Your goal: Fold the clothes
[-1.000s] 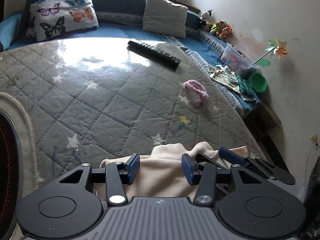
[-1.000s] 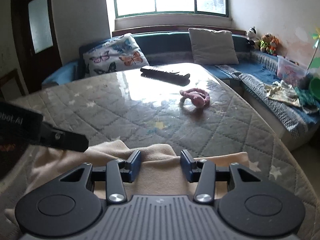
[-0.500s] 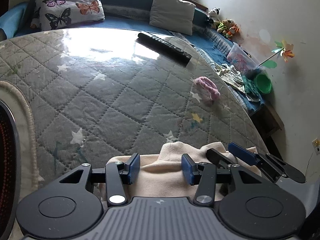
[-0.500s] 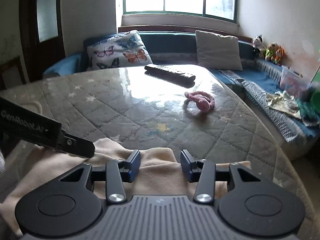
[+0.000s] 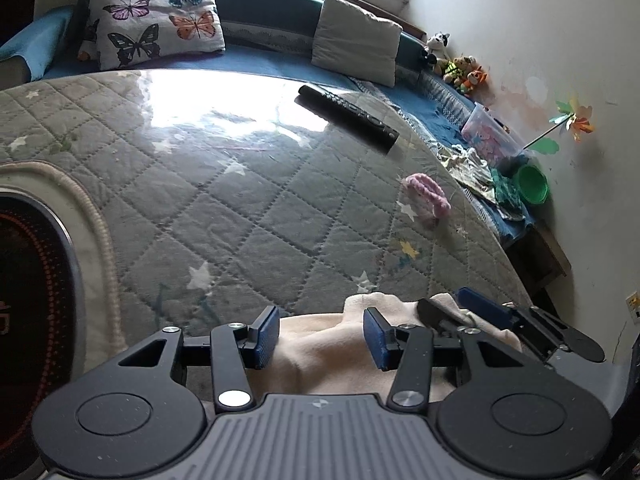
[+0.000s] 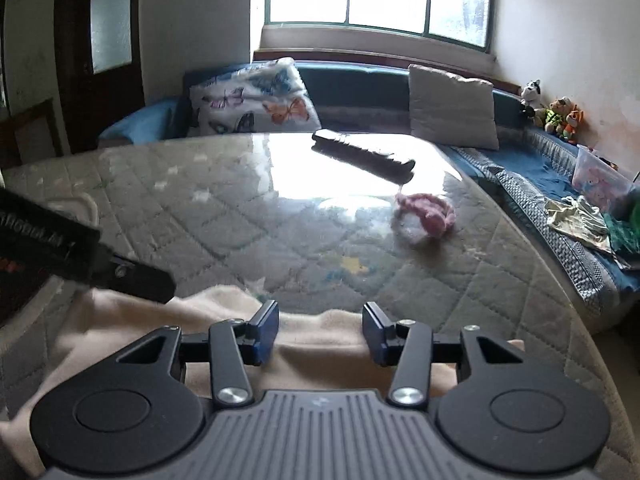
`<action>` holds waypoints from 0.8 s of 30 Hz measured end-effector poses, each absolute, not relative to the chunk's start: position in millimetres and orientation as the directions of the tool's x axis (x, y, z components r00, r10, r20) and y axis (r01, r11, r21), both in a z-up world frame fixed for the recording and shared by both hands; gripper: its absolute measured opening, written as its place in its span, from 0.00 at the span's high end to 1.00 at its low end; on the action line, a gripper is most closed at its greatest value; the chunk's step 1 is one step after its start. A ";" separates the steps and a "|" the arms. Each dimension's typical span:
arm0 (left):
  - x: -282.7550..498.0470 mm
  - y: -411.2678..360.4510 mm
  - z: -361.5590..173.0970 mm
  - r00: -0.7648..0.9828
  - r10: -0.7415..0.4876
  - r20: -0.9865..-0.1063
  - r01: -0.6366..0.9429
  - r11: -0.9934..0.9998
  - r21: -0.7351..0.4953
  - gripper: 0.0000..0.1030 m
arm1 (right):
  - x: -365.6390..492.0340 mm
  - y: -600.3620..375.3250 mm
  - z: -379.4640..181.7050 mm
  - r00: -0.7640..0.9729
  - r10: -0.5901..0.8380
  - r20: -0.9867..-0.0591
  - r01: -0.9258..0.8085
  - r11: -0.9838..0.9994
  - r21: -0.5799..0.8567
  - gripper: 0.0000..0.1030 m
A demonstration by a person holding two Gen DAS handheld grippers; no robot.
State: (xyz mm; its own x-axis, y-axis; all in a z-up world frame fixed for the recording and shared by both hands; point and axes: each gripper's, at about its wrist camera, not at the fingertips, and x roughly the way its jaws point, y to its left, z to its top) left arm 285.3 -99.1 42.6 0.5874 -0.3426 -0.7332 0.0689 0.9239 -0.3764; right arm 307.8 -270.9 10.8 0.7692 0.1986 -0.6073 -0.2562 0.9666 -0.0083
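Observation:
A cream fleece garment (image 5: 328, 340) lies bunched at the near edge of the grey quilted table (image 5: 248, 208). My left gripper (image 5: 320, 336) hovers over it, jaws half apart, the cloth showing under the gap and no pad pressing on it. Just to its right, the right gripper (image 5: 460, 308) reaches over the same garment. In the right wrist view the garment (image 6: 320, 324) spreads under my right gripper (image 6: 320, 334), which is likewise open with nothing pinched. The left gripper (image 6: 152, 280) enters that view from the left, above the cloth.
A black remote (image 5: 346, 114) and a pink knitted piece (image 5: 426, 196) lie farther out on the table. A dark round object (image 5: 28, 280) on a cream mat sits at the left edge. Behind are a butterfly pillow (image 5: 152, 28), a grey cushion (image 5: 356, 56) and a cluttered bench with a green bowl (image 5: 530, 184).
My left gripper has slid a little sideways over the garment, and the right gripper's fingers now show closer beside it. Both jaws keep the same gap.

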 end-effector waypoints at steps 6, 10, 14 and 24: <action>268.2 -89.6 46.1 0.600 -0.328 -0.730 0.070 0.930 -0.361 0.46 | 289.2 -278.9 27.4 0.780 0.217 -0.587 -0.257 0.966 0.016 0.51; 257.9 -81.9 38.9 0.587 -0.313 -0.747 0.050 0.935 -0.352 0.45 | 269.2 -271.8 27.6 0.765 0.248 -0.594 -0.296 0.955 0.016 0.46; 252.8 -76.6 32.7 0.581 -0.299 -0.757 0.039 0.939 -0.341 0.45 | 246.9 -257.5 22.8 0.743 0.287 -0.604 -0.359 0.933 0.002 0.42; 258.1 -72.0 27.0 0.592 -0.274 -0.758 0.025 0.946 -0.323 0.45 | 187.7 -211.4 10.3 0.758 0.324 -0.566 -0.474 0.870 -0.137 0.34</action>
State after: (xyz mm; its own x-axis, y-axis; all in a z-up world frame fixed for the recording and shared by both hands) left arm 258.1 -72.0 27.0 0.5918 -0.2740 -0.7581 0.0250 0.9462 -0.3225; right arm 187.7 -211.4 10.3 0.7581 0.3237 -0.5661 -0.4740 0.8697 -0.1375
